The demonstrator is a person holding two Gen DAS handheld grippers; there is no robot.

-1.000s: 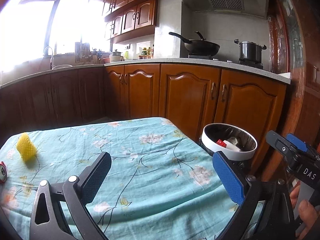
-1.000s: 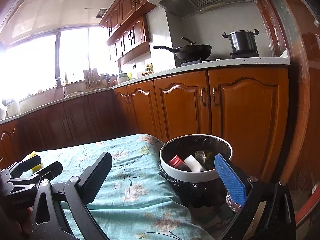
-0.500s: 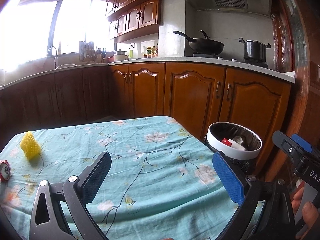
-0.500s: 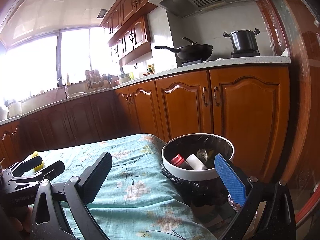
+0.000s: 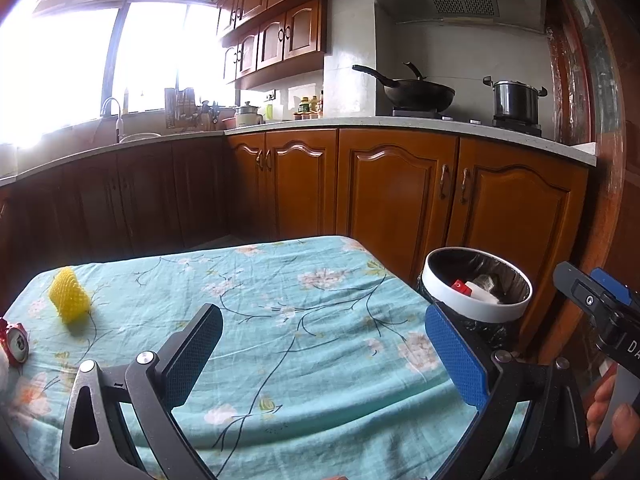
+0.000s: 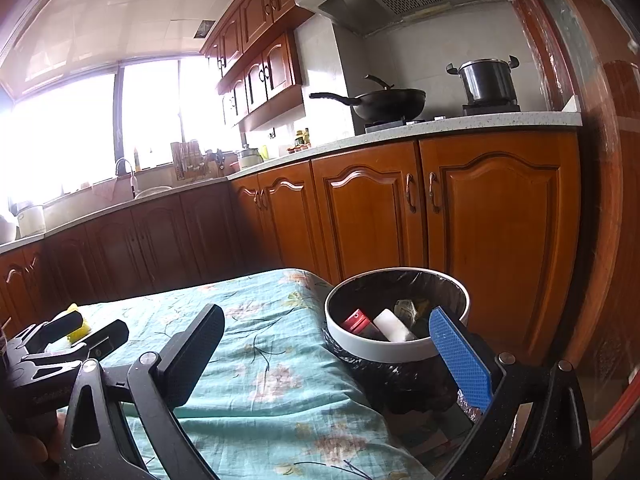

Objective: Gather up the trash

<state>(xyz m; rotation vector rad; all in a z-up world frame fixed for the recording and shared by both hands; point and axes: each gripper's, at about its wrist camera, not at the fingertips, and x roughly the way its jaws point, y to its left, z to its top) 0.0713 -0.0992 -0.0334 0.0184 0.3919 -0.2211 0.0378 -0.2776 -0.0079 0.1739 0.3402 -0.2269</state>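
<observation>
Hovering spread and empty above the floral turquoise tablecloth (image 5: 304,320), the left gripper (image 5: 320,356) faces the yellow foam net (image 5: 69,295) at ten o'clock, while the right gripper (image 6: 332,356), equally spread, waits by the white-rimmed trash bin (image 6: 394,350) at one o'clock, probably for dropping.

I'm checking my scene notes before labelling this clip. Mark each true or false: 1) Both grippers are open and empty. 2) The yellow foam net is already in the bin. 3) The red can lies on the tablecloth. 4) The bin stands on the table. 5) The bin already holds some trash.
1) True: the left gripper and the right gripper are open, nothing between the fingers.
2) False: the yellow foam net sits on the tablecloth.
3) True: the red can lies at the cloth's left edge.
4) False: the bin stands beside the table, off its right end.
5) True: a red item and a white item lie inside.
</observation>
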